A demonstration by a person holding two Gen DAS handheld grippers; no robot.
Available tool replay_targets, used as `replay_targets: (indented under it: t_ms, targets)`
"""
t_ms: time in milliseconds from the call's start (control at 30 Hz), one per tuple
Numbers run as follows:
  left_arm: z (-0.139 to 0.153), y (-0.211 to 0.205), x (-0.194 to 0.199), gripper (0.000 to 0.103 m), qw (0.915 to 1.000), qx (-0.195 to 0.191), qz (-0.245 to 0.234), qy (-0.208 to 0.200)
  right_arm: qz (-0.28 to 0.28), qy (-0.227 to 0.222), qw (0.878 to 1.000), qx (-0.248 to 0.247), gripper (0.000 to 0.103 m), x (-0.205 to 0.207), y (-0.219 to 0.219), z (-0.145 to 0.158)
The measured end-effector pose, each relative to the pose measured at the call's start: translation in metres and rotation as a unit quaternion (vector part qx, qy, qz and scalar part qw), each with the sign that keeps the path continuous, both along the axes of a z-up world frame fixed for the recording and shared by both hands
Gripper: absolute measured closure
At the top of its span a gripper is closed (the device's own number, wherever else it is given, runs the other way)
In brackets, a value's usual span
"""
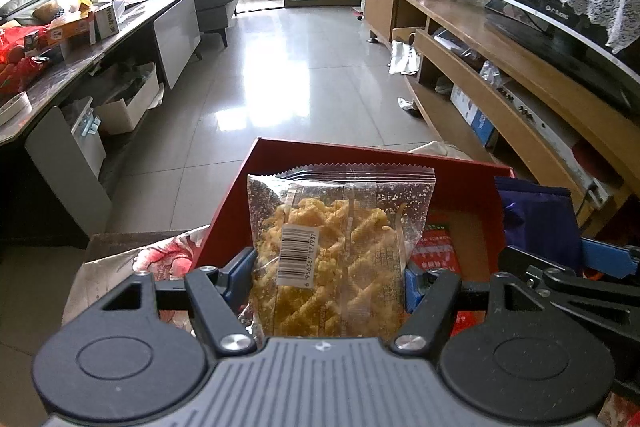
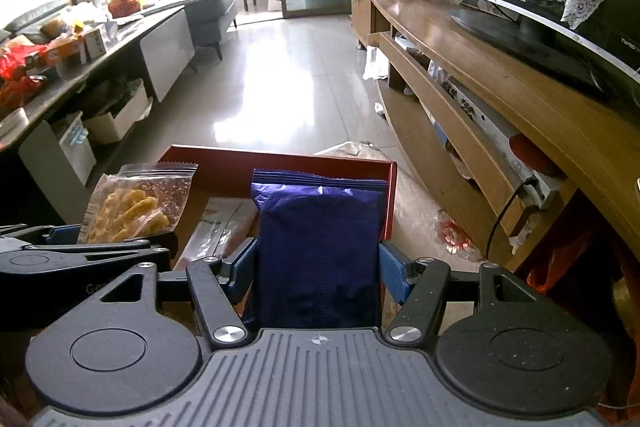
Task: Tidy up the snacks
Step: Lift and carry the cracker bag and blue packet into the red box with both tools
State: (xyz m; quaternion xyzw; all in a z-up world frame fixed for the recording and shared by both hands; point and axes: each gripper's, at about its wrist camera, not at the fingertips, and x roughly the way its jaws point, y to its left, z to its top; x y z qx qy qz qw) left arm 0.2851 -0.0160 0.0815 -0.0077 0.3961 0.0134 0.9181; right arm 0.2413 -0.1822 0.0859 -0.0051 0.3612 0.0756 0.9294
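Left wrist view: nearest, the left gripper clamps a clear packet of yellow snacks upright at its lower half, leaving the top free. Right of it, the right gripper likewise pinches a purple packet. Both packets hang side by side above the open red box, probably ready for lowering inside. Farther off lies the tiled floor.
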Motion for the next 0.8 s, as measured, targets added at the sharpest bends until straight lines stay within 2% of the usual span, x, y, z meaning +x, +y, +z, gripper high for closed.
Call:
replay_targets:
  t_ms: [367, 800]
  targets:
    - [-0.023, -0.005, 0.031, 0.032, 0.9996, 0.016, 0.013, 0.020, 0.001, 0.019, 1.000, -0.003, 0.032, 0.031, 0.002, -0.018]
    - [-0.045, -0.006, 0.047, 0.032, 0.9985, 0.027, 0.023, 0.041, 0.006, 0.041, 0.999, -0.006, 0.032, 0.049, 0.008, -0.038]
